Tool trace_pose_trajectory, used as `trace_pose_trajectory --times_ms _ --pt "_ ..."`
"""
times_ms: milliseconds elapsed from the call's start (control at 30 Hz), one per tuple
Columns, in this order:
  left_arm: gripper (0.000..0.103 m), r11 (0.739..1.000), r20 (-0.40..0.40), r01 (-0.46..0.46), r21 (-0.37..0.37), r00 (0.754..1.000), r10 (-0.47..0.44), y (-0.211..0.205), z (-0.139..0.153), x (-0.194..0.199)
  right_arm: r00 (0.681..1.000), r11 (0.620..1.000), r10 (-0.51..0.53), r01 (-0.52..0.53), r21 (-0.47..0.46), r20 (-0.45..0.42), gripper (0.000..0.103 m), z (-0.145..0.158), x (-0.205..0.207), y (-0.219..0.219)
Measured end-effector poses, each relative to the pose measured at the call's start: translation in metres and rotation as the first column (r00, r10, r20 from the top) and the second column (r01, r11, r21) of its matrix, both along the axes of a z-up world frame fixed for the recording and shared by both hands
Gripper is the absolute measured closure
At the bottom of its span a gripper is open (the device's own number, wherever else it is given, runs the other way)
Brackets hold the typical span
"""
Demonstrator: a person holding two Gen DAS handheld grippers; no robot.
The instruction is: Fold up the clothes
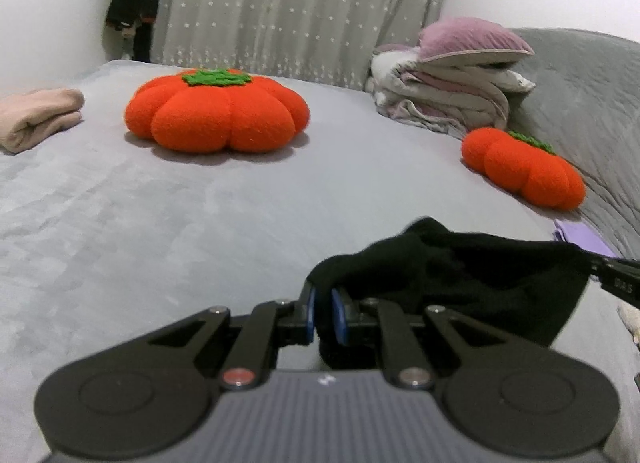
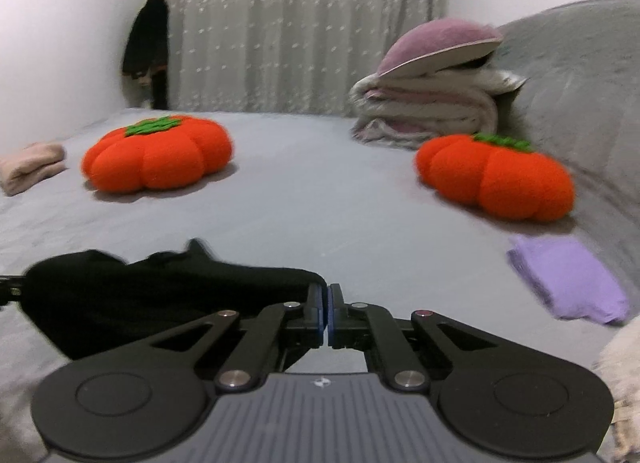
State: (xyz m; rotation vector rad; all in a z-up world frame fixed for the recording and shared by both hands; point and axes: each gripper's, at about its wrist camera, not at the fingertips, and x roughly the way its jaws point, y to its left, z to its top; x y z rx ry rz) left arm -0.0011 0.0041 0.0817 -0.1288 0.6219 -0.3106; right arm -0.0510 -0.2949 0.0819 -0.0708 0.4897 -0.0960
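Note:
A black garment (image 1: 460,275) hangs stretched between my two grippers, low over the grey bed (image 1: 160,223). In the left wrist view, my left gripper (image 1: 323,317) is shut on its left end, with black cloth bunched between the blue pads. The garment's other end runs to my right gripper (image 1: 618,281) at the frame's right edge. In the right wrist view, my right gripper (image 2: 327,315) is shut on the garment's corner, and the black garment (image 2: 160,291) sags off to the left.
Two orange pumpkin cushions (image 1: 216,111) (image 1: 524,171) lie on the bed. A folded pink garment (image 1: 36,117) sits far left and a folded purple one (image 2: 568,279) right. Stacked bedding with a purple pillow (image 1: 448,91) stands at the back right beside a grey headboard (image 1: 580,95).

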Motion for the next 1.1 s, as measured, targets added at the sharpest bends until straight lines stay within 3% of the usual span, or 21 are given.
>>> trace_pose_trajectory --times_ms 200,367,433,500,633,733,800,833,900,1033,1100 --pt "0.094 0.997 0.011 -0.047 -0.053 0.999 0.048 0.026 0.013 0.004 0.998 0.999 -0.050 0.051 -0.009 0.023 0.099 0.008 0.000 -0.014" --pt "0.093 0.999 0.006 -0.035 -0.042 0.999 0.036 0.028 0.014 0.004 0.997 0.997 -0.066 0.067 -0.049 0.035 0.100 0.008 0.001 -0.014" --pt "0.093 0.998 -0.013 0.009 -0.063 1.000 -0.010 0.029 0.013 0.005 0.996 0.995 -0.077 0.080 -0.062 0.048 0.100 0.010 0.000 -0.014" --pt "0.087 0.999 -0.032 0.032 -0.042 0.999 -0.033 0.024 0.011 0.005 0.993 0.993 -0.094 0.098 -0.066 0.070 0.100 0.012 -0.002 -0.015" --pt "0.086 0.999 -0.027 0.038 0.005 0.999 -0.037 0.018 0.006 0.004 0.990 0.992 -0.120 0.123 -0.032 0.076 0.100 0.015 -0.003 -0.023" --pt "0.073 0.995 -0.025 0.096 0.009 0.995 -0.095 0.008 0.003 -0.001 0.990 0.991 -0.132 0.133 -0.008 0.041 0.099 0.012 0.000 -0.028" --pt "0.053 0.989 -0.006 0.148 0.028 0.989 -0.148 -0.004 0.002 -0.008 0.993 0.994 -0.113 0.113 0.007 0.026 0.096 0.010 0.000 -0.028" --pt "0.050 0.984 0.004 0.172 0.039 0.985 -0.173 -0.011 0.002 -0.011 0.995 0.995 -0.098 0.097 0.011 0.023 0.093 0.009 0.000 -0.027" --pt "0.047 0.973 0.011 0.221 0.065 0.975 -0.223 -0.026 -0.001 -0.020 0.998 0.998 -0.066 0.065 0.019 0.016 0.079 0.009 0.000 -0.025" --pt "0.046 0.949 -0.013 0.292 0.118 0.956 -0.292 -0.054 -0.014 -0.030 0.998 0.996 0.056 -0.054 0.072 -0.027 0.072 0.007 -0.003 -0.018" --pt "0.047 0.940 -0.033 0.314 0.133 0.949 -0.313 -0.063 -0.020 -0.033 0.983 0.979 0.163 -0.151 0.134 -0.082 0.072 0.003 -0.003 -0.016"
